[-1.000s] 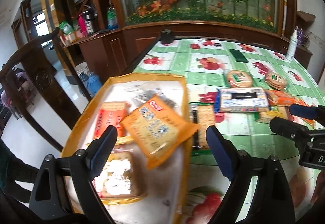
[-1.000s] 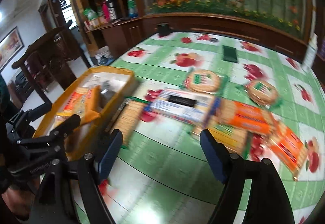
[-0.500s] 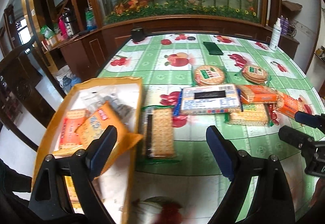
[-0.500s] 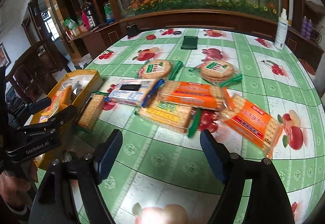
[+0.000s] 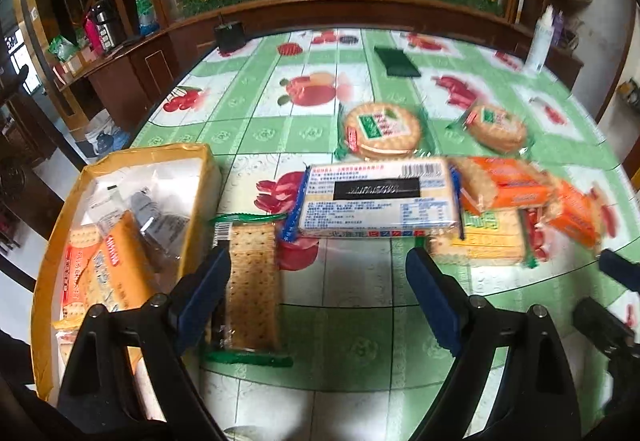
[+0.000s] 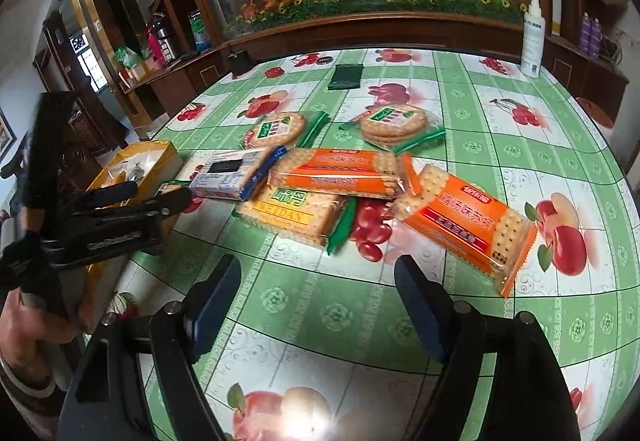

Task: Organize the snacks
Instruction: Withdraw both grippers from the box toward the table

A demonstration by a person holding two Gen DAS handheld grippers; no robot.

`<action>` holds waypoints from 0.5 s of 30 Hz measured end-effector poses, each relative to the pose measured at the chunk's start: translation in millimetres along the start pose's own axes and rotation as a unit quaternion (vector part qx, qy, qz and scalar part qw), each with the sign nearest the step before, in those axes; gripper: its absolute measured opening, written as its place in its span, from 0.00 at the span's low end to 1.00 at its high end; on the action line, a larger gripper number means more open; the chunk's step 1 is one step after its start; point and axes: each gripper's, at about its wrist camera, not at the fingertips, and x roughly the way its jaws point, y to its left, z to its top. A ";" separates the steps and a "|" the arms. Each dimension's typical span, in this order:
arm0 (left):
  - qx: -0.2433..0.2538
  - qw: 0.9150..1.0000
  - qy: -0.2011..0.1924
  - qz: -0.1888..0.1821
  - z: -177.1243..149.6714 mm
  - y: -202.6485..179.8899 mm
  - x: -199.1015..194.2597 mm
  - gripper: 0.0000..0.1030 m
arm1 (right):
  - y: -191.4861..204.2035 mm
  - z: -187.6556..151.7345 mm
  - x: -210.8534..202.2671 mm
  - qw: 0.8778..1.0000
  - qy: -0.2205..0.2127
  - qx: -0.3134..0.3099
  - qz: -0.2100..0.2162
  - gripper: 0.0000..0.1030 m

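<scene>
Both your claws are hanging wide and empty over the snack-strewn desk (image 6: 520, 89).

Your left claw (image 5: 318, 269) is gaping at lower centre of its view, its left finger beside the green-edged cracker pack (image 5: 251, 281) next to the yellow box (image 5: 200, 177) at lower left. Your right claw (image 6: 318, 275) is standing open over bare cloth, with the orange cracker pack (image 6: 466, 223) lying just beyond its right finger and the remaining packs piled mid-frame.

Dark wooden cabinet (image 6: 400, 29) with flowered glass, perhaps a mural, behind.
</scene>
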 end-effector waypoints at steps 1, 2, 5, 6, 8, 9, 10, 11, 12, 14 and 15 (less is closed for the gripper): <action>0.006 1.000 0.004 0.011 0.9 -2.9 5.4 0.87 | -1.9 -0.5 -0.4 1.000 -0.001 0.002 0.001 0.77; 0.010 1.000 0.014 0.020 1.8 -5.1 11.7 0.87 | -4.0 -0.8 -0.6 1.000 -0.002 0.005 0.002 0.77; 0.006 0.999 0.031 0.017 3.0 -4.2 26.0 0.87 | -9.4 -1.2 1.5 1.000 0.000 0.014 0.003 0.77; 0.001 0.999 0.039 0.011 2.6 -1.5 30.7 0.87 | -9.8 -1.3 2.1 1.000 0.001 0.015 0.003 0.77; -0.004 0.999 0.043 0.008 0.1 1.1 36.1 0.87 | -9.8 -1.6 3.6 1.000 0.004 0.016 0.003 0.77; 0.001 0.999 0.042 0.015 -0.7 0.0 36.7 0.87 | -9.4 -1.7 4.2 1.000 0.004 0.015 0.003 0.77; 0.004 0.999 0.043 0.014 -1.1 -1.3 36.7 0.88 | -9.3 -1.9 4.8 1.000 0.004 0.015 0.003 0.77; 0.004 0.999 0.043 0.010 -0.9 -2.5 36.2 0.88 | -9.2 -1.9 5.5 1.000 0.005 0.014 0.003 0.77; 0.004 0.999 0.042 0.008 -0.6 -3.8 35.2 0.88 | -8.6 -1.6 6.4 1.000 0.005 0.015 0.003 0.77; 0.009 0.999 0.042 0.005 1.7 -8.0 34.0 0.88 | -7.2 -1.3 7.0 1.000 0.005 0.016 0.006 0.77; 0.010 0.999 0.043 0.002 3.9 -9.7 34.4 0.88 | -6.6 -1.4 7.2 1.000 0.005 0.014 0.007 0.77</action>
